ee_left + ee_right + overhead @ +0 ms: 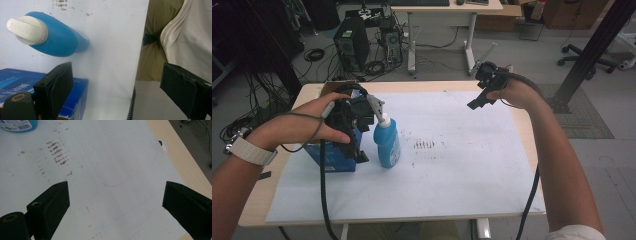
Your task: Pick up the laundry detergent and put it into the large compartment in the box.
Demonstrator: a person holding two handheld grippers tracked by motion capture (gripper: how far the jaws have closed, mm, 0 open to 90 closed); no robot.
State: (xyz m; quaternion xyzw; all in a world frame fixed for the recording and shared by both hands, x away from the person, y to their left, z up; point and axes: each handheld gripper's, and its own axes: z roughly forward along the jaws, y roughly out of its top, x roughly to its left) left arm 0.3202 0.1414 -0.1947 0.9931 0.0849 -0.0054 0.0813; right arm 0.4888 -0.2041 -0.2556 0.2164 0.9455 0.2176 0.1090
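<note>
So the left tool (362, 131) is hovering over the blue box (332, 155), jaws wide with nothing between them. The blue bottle (387, 142) stands upright on the white sheet (452, 190), just right of the box. My guess is the bottle's the target — I'd come down square on its body, below the white cap (26, 30), and close gently so it doesn't tip. Right tool (484, 90) is wide open too, well apart over the desk's (532, 135) far side.
</note>
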